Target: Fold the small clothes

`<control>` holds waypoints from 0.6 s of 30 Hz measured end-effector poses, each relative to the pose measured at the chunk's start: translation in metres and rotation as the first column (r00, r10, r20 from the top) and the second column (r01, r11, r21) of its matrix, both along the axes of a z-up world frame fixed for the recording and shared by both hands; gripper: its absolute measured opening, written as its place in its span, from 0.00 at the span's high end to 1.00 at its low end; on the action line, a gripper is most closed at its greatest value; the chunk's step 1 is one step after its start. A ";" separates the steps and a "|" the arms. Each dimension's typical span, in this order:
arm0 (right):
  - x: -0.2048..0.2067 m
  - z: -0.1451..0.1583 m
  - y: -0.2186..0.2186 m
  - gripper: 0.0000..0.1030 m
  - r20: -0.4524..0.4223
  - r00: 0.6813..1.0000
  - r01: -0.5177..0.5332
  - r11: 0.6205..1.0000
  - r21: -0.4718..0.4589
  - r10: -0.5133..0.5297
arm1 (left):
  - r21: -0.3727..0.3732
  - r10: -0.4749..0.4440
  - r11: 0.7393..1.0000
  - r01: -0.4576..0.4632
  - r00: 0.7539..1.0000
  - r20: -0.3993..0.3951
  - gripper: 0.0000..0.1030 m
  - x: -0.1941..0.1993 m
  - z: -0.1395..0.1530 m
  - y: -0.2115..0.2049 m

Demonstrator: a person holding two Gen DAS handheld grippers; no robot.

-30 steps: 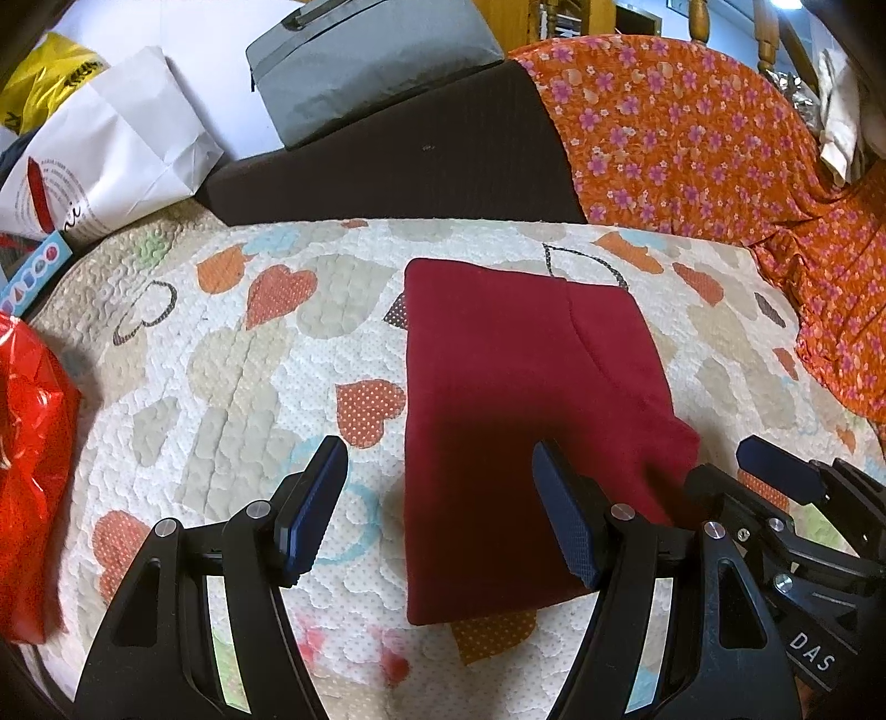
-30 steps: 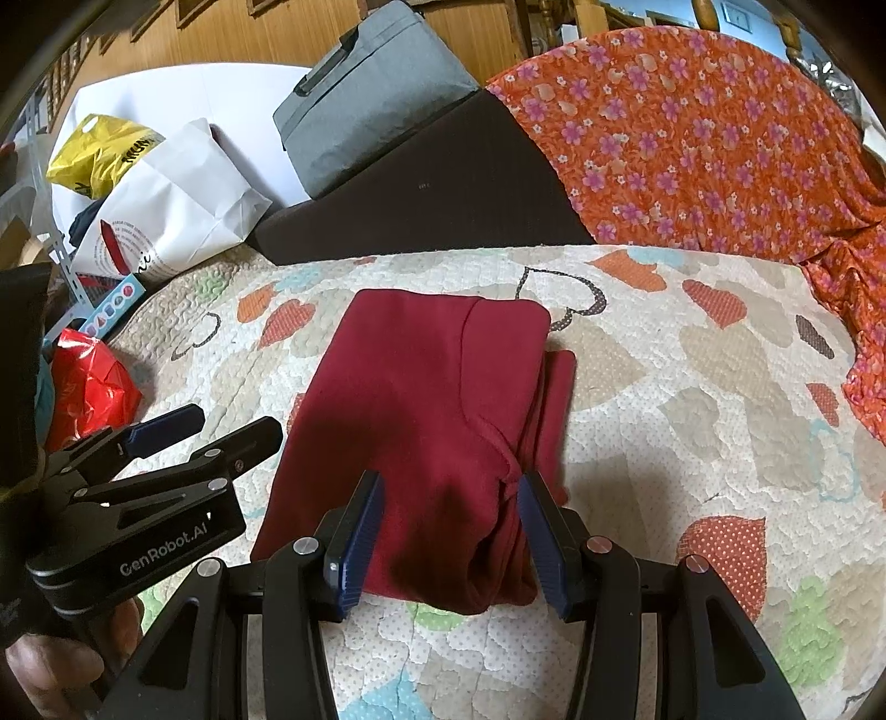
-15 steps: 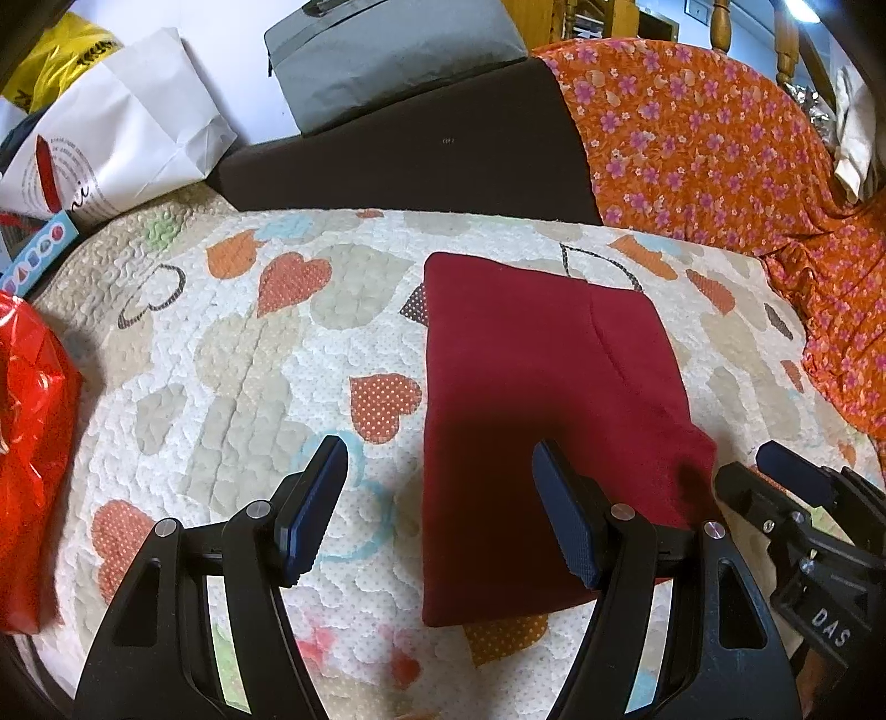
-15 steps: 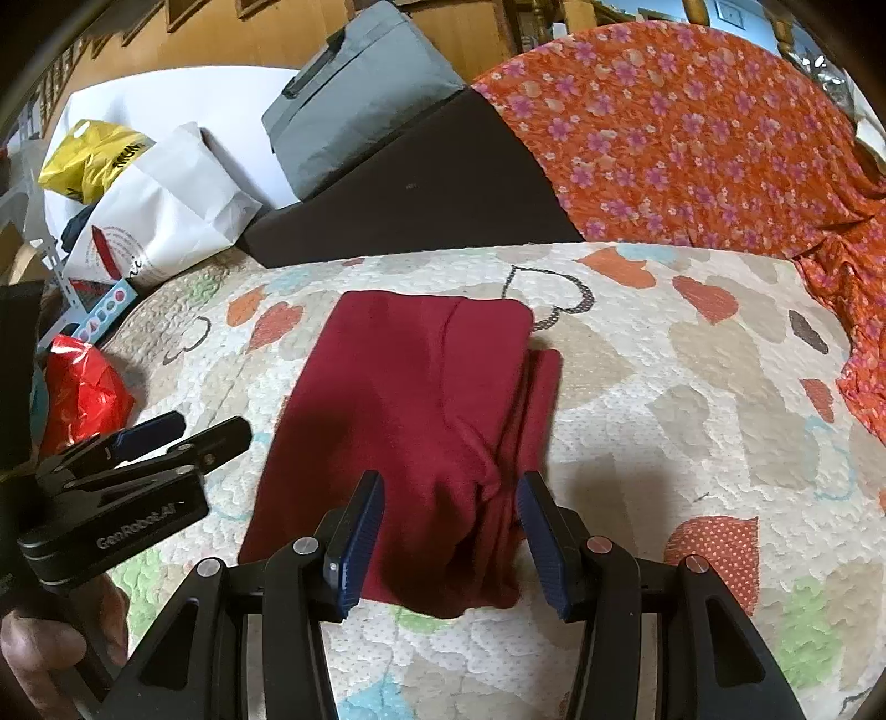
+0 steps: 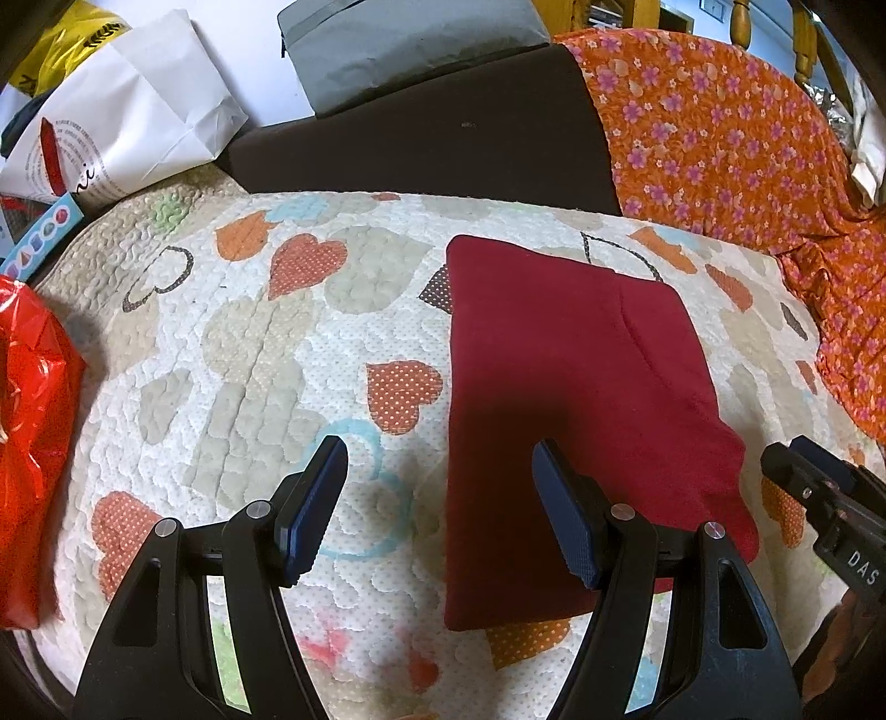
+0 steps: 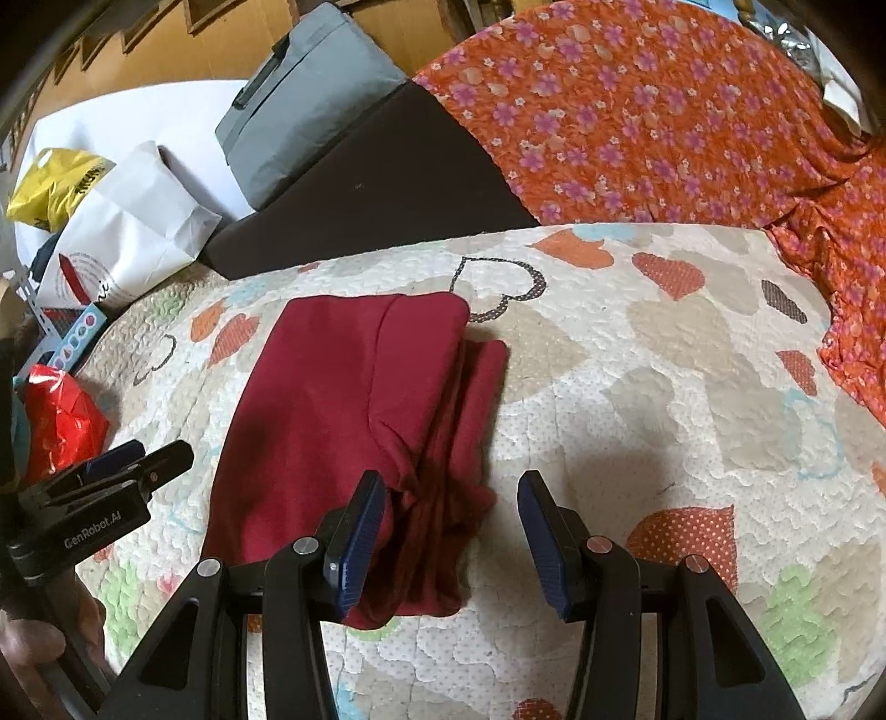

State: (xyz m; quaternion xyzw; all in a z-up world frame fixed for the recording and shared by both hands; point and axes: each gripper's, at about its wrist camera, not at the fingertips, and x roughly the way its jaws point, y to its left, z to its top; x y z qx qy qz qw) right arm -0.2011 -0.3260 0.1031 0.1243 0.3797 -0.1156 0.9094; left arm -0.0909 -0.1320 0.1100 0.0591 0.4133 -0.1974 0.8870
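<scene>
A dark red garment (image 5: 565,399) lies folded in a long rectangle on the heart-patterned quilt (image 5: 232,354). In the right wrist view the garment (image 6: 343,421) shows a bunched, layered right edge. My left gripper (image 5: 437,504) is open and empty, held above the quilt at the garment's near left edge. My right gripper (image 6: 448,531) is open and empty, held over the garment's near right corner. Each gripper shows at the side of the other's view: the right one (image 5: 819,498), the left one (image 6: 111,487).
A dark cushion (image 5: 421,133) with a grey bag (image 5: 398,44) on it stands behind the quilt. An orange flowered cloth (image 5: 731,144) covers the right side. A white paper bag (image 5: 122,127) and a red plastic bag (image 5: 27,432) sit at the left.
Both grippers have drawn back and apart from the garment. The right gripper shifted right, so the cloth it stood over now lies by its left finger. The garment has not moved.
</scene>
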 end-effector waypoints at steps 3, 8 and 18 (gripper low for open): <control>0.001 -0.001 0.005 0.53 -0.002 1.000 -0.014 1.000 0.000 0.014 | 0.005 -0.008 1.000 0.008 1.000 0.008 0.32 -0.002 0.001 -0.003; 0.003 -0.002 0.014 0.53 -0.004 0.999 -0.043 0.999 -0.011 0.043 | 0.016 -0.018 1.000 0.018 1.000 0.024 0.32 -0.005 0.001 -0.006; 0.004 -0.004 0.020 0.53 -0.007 0.998 -0.059 0.998 -0.014 0.059 | 0.025 -0.027 0.999 0.026 0.999 0.035 0.32 -0.009 0.002 -0.010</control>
